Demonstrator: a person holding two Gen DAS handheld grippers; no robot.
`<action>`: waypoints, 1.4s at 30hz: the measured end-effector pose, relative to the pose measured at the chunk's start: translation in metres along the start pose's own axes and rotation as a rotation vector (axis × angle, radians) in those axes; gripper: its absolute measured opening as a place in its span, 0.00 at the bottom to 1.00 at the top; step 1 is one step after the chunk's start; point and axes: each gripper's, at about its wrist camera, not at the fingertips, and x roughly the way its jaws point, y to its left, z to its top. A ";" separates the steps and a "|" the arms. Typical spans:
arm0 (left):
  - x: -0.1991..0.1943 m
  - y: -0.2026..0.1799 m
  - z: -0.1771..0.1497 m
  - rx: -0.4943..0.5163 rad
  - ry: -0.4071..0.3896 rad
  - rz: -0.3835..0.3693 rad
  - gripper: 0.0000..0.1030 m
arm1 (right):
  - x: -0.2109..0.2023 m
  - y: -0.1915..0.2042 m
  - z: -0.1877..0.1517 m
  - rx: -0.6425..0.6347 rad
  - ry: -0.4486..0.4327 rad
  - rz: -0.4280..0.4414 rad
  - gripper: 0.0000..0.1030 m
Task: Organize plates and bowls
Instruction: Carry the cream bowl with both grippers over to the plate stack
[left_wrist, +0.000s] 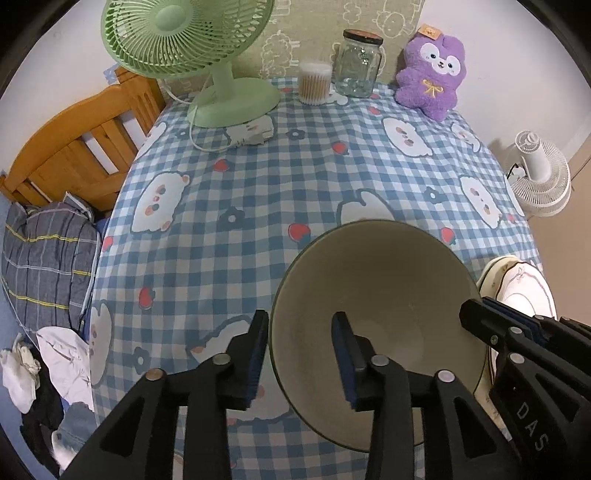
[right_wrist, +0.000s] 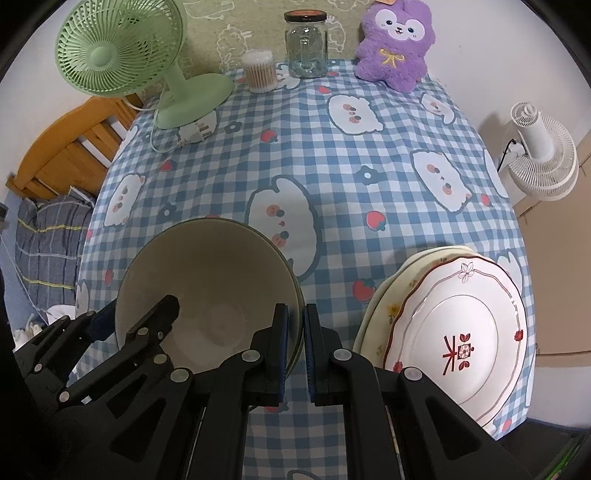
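Both tools point steeply down at the bench (left_wrist: 314, 173), one on each side of the bowl (left_wrist: 376, 295). Left tool (left_wrist: 300, 360): jaws part open, straddling the bowl's left rim with one blue-padded finger outside and one inside; neither pad looks pressed on the wall, so no grip. Right tool (right_wrist: 295, 354): jaws nearly closed, clamped on the bowl's right rim, with the thin wall sandwiched between the pads. The bowl sits at the near middle of the bench; whether its base is touching the cloth I can't tell. Bowl is round, deep, smooth glazed ceramic, beige inside with a thin dark rim line; in the right wrist view a second rim edge shows just beneath, possibly a nested bowl, can't confirm. Just right of the bowl, apart from it, is a stack of plates (right_wrist: 458, 332): the top one is glossy white, scalloped, with a red-brown rim line and red floral print; cream floral plates lie under it, offset to the left. Bench cover is soft blue-white gingham cloth with sheep, strawberries and flowers. Along the far edge: green plastic fan (left_wrist: 192, 40) with grille and round base, tub of cotton swabs (left_wrist: 314, 83), clear glass jar (left_wrist: 358, 62) with dark lid, fuzzy purple plush (left_wrist: 432, 70).
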 end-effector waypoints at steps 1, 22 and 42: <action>-0.001 0.000 0.001 -0.001 -0.005 0.000 0.40 | 0.000 0.000 0.000 -0.002 -0.003 -0.003 0.11; -0.010 0.006 -0.004 0.022 0.009 0.019 0.65 | -0.004 0.003 -0.005 0.000 0.020 -0.017 0.24; 0.033 0.011 0.001 0.036 0.083 0.036 0.70 | 0.036 0.001 0.001 0.018 0.072 -0.001 0.30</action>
